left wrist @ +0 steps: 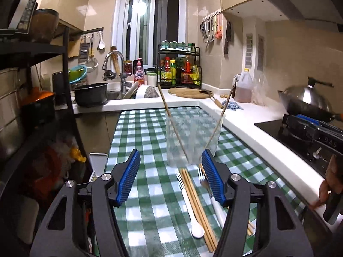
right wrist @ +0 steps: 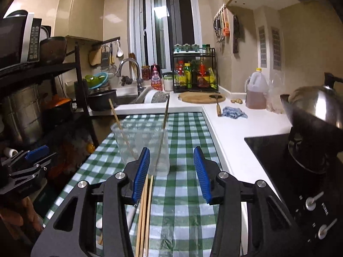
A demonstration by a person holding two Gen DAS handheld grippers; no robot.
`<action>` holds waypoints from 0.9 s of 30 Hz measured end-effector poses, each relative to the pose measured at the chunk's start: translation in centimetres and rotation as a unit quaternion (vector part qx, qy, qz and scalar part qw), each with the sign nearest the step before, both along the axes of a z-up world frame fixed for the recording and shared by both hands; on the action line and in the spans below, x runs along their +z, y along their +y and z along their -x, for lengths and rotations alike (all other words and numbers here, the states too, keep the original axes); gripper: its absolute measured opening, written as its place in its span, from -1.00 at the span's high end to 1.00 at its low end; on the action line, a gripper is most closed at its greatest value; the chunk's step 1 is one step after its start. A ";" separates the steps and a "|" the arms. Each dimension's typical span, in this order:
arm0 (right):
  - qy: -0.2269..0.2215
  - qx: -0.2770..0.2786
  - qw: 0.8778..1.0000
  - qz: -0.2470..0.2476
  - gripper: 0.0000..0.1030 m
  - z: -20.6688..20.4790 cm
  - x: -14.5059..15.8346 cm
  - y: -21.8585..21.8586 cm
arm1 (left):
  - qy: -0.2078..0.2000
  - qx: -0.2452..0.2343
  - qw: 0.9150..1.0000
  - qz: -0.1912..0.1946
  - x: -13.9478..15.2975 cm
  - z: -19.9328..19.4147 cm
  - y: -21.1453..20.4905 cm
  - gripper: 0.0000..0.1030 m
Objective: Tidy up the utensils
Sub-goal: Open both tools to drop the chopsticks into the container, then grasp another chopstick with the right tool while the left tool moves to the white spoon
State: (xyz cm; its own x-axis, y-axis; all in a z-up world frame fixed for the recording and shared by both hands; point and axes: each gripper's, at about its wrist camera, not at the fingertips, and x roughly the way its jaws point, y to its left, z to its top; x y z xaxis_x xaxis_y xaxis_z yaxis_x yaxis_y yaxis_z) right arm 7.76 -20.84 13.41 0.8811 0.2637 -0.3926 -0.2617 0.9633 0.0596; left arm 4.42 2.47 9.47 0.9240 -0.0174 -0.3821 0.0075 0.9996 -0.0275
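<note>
A clear plastic cup stands on the green checked tablecloth with two wooden chopsticks leaning in it. In front of it lie a white spoon, a pair of wooden chopsticks and a fork with a white handle. My left gripper is open and empty, just short of the cup, above the lying utensils. My right gripper is open and empty, close before the cup. Chopsticks lie under its left finger.
A white counter runs along the right with a stove and a wok. A sink, a black pot and a condiment rack stand at the back. A dark shelf stands left. The left gripper shows in the right wrist view.
</note>
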 end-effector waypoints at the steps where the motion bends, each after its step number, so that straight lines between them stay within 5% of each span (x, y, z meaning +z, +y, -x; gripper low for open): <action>1: 0.009 0.000 1.000 0.003 0.21 0.0 -0.9 0.1 | 0.002 0.000 1.000 0.002 -0.4 0.1 0.0 -0.14; 8: 0.086 0.017 0.996 -0.002 0.41 -0.6 -6.3 0.2 | 0.049 0.000 0.998 0.026 -3.1 -0.6 1.3 -0.05; 11: 0.103 0.018 0.994 -0.008 0.50 -1.1 -7.5 0.3 | 0.064 0.006 0.997 0.044 -3.8 -0.6 2.2 0.16; 15: 0.138 0.035 0.990 -0.013 0.81 -1.5 -9.2 0.6 | 0.095 0.011 0.993 0.068 -5.0 -1.1 3.4 0.67; 23: 0.241 0.091 0.966 0.006 0.87 -2.2 -13.5 2.9 | 0.134 -0.012 0.987 0.092 -6.8 -1.5 2.8 0.70; 27: 0.269 0.104 0.957 0.014 0.83 -2.2 -14.8 3.7 | 0.181 -0.046 0.976 0.114 -8.9 -2.1 1.5 0.70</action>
